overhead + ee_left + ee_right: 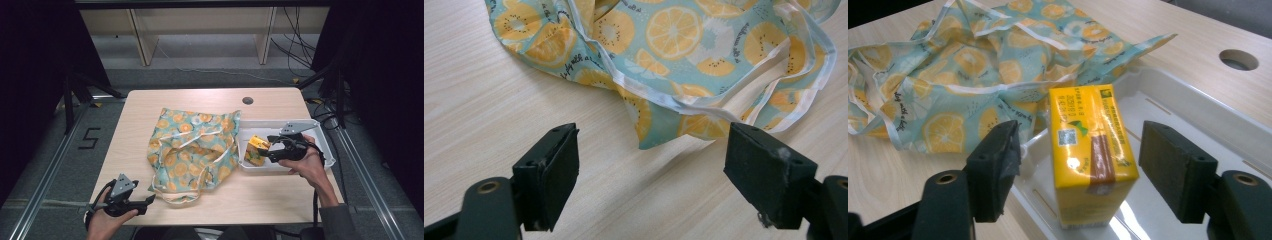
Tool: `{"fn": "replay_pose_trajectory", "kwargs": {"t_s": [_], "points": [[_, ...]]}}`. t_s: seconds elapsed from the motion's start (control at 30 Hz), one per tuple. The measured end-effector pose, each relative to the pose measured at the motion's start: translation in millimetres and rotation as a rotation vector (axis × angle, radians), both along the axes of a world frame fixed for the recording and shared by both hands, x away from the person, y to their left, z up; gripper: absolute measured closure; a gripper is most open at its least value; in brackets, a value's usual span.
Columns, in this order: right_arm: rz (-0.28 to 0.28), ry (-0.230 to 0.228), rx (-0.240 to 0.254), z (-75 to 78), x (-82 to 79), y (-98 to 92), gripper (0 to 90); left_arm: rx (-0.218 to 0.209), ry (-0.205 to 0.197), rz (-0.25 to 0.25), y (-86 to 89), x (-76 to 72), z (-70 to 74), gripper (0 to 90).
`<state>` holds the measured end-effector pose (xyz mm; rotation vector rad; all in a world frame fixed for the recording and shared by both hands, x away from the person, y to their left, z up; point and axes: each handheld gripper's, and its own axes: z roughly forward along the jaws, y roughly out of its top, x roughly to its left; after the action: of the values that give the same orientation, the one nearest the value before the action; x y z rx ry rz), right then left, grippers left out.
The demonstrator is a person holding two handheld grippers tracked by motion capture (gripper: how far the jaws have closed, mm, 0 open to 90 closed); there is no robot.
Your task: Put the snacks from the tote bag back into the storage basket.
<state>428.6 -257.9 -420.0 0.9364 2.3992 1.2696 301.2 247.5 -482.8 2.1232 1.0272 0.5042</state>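
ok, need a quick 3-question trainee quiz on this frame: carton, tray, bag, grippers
1. True or false: the right gripper has its pads pressed on the yellow drink carton.
2. Where does the carton stand?
A. on the fruit-print bag
B. in the white tray
C. on the bare table
3. Fill in: the left gripper is open above bare wood, just short of the bag's ____.

Key:
1. False: the carton stands between the jaws, with a gap on each side.
2. B
3. Edge (its white-trimmed hem).

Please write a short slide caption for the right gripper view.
Open right gripper straddles an upright yellow carton in the white tray, beside the fruit-print bag.
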Motion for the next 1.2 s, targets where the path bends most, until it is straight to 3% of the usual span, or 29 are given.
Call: {"fn": "replay_pose_trajectory", "kwargs": {"t_s": [0.1,0.13,0.17,0.27,0.33,0.37,0.4,0.43,0.5,0.57,0.63,0.7,0.8,0.9,0.93,1.0,1.03,1.13,1.2], "points": [[-0.015,0.013,0.019,3.9,-7.3,-4.1,40.5,0.002,0.002,-0.003,-0.5,0.7,-0.2,21.3],[-0.018,0.001,0.020,4.7,-8.8,-5.5,42.5,-0.030,0.004,0.019,-3.1,-0.1,-1.7,21.3],[-0.022,0.005,0.038,5.3,-11.7,-6.0,48.7,-0.016,-0.013,-0.006,-1.9,1.5,-2.2,21.3],[-0.012,-0.013,0.066,6.8,-19.1,-8.4,66.0,-0.003,0.001,-0.010,-2.5,1.9,-1.3,21.3],[0.018,-0.017,0.056,8.1,-24.8,-8.4,76.5,-0.004,0.000,-0.003,-3.1,2.0,-1.0,21.3],[0.032,-0.036,0.054,8.1,-26.5,-7.9,82.5,-0.033,-0.003,0.015,-5.5,2.4,-2.1,21.3],[0.034,-0.022,0.054,8.3,-30.1,-6.1,85.3,0.003,-0.002,-0.007,-3.6,3.7,-1.5,21.3],[0.051,-0.044,0.044,8.0,-31.0,-5.1,89.0,-0.011,0.003,-0.007,-5.0,3.9,-1.8,21.3],[0.055,-0.053,0.017,7.6,-33.5,-3.5,90.0,-0.002,0.001,-0.015,-5.7,5.1,-2.7,21.4],[0.064,-0.051,0.000,5.0,-36.0,1.1,90.0,-0.035,0.004,0.007,-7.6,5.1,-4.1,21.4],[0.083,-0.036,-0.024,3.8,-37.0,4.7,90.0,-0.039,0.007,0.015,-7.2,4.7,-3.8,21.4],[0.088,-0.044,-0.038,1.8,-38.1,7.4,90.0,0.000,0.008,-0.006,-4.6,5.9,-1.5,21.4],[0.074,-0.021,-0.058,-3.3,-37.8,9.7,90.0,-0.002,0.005,-0.005,-5.7,6.3,-2.0,21.4],[0.083,-0.011,-0.073,-7.0,-33.5,6.5,90.0,-0.030,0.007,0.011,-8.2,6.8,-3.6,21.4],[0.066,-0.009,-0.076,-7.3,-34.0,5.7,90.0,-0.009,0.010,-0.004,-6.5,7.0,-3.3,21.4],[0.052,0.009,-0.077,-8.0,-33.9,4.8,90.0,-0.019,0.006,-0.001,-6.9,5.6,-3.2,21.4],[0.056,-0.005,-0.074,-9.4,-33.0,5.1,90.0,0.008,0.002,-0.016,-5.2,5.9,-2.3,21.4],[0.048,-0.001,-0.076,-10.7,-32.1,4.9,90.0,-0.013,0.009,-0.009,-6.1,5.4,-3.5,21.4],[0.053,-0.008,-0.086,-11.7,-30.4,5.3,90.0,-0.002,-0.002,-0.015,-5.6,5.3,-3.0,21.4]]}}
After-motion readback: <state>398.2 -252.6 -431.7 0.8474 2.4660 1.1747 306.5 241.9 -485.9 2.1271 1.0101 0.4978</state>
